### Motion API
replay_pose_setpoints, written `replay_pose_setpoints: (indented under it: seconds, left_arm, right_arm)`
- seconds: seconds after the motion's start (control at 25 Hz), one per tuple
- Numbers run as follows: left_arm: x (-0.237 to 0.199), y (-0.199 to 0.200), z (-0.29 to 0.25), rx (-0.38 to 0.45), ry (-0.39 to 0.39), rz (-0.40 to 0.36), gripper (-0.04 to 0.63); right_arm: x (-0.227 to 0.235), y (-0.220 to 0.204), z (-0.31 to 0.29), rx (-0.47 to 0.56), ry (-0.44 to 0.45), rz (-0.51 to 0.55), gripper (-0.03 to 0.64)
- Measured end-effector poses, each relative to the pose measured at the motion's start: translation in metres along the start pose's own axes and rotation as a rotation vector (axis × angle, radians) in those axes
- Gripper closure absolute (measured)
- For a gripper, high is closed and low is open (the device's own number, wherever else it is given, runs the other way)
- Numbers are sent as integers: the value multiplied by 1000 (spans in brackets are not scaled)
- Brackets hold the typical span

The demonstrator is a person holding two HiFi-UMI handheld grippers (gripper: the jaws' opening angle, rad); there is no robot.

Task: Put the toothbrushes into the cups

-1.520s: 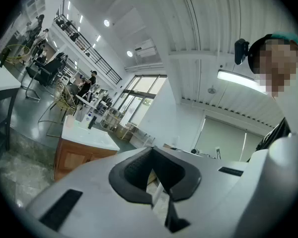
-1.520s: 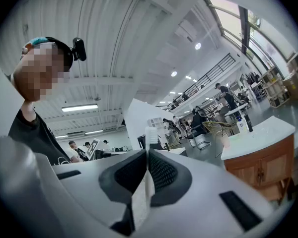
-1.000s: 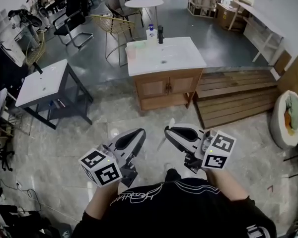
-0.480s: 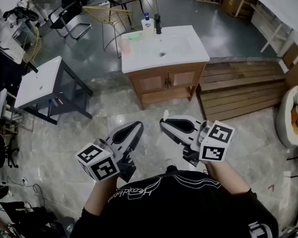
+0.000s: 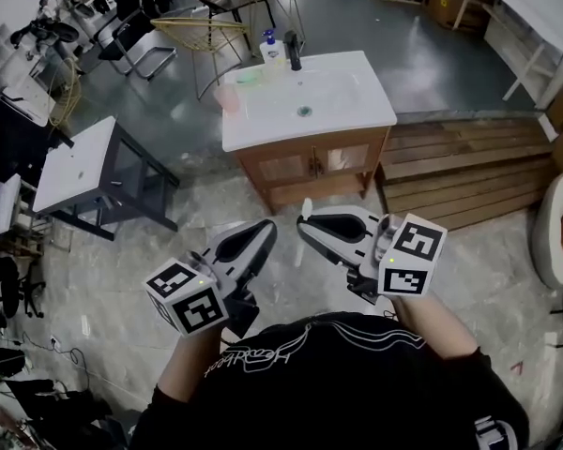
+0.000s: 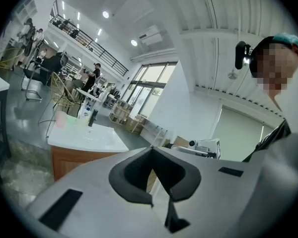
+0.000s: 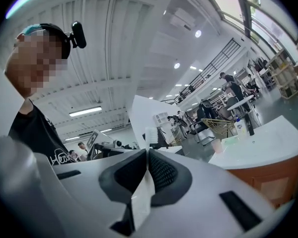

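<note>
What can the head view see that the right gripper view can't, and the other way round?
Only the head view shows the wooden platform and the marker cube on the right gripper. Only the right gripper view shows a ceiling light, the person's head camera, and, up close, the fingers shut on the toothbrush. Both views show that white toothbrush sticking out of the right gripper, and the sink cabinet with the pink cup on it.
</note>
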State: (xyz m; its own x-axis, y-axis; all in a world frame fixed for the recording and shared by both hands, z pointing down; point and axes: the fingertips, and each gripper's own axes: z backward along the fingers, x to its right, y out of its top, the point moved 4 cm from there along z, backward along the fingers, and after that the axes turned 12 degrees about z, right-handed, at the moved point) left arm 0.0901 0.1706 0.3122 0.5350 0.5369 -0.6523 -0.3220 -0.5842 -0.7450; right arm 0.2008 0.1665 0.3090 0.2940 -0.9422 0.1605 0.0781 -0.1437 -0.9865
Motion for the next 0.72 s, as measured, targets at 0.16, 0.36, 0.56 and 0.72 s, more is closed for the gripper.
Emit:
replay_pose_setpoints:
  seconds: [0.16, 0.36, 0.56, 0.72]
  left_arm:
    - [1, 6, -7, -4, 17, -26, 589]
    - [-8, 17, -10, 20, 18, -22, 589]
    - [-36, 32, -12, 41, 15, -14, 589]
    - [-71, 55, -15, 60, 3, 8, 589]
  right_arm:
    - [9, 8, 4, 21, 6, 26, 580]
    - [25, 13, -3, 28, 4, 40, 580]
    - [47, 12, -23, 23, 0, 48, 580]
    - [74, 12, -52, 12, -14, 59, 580]
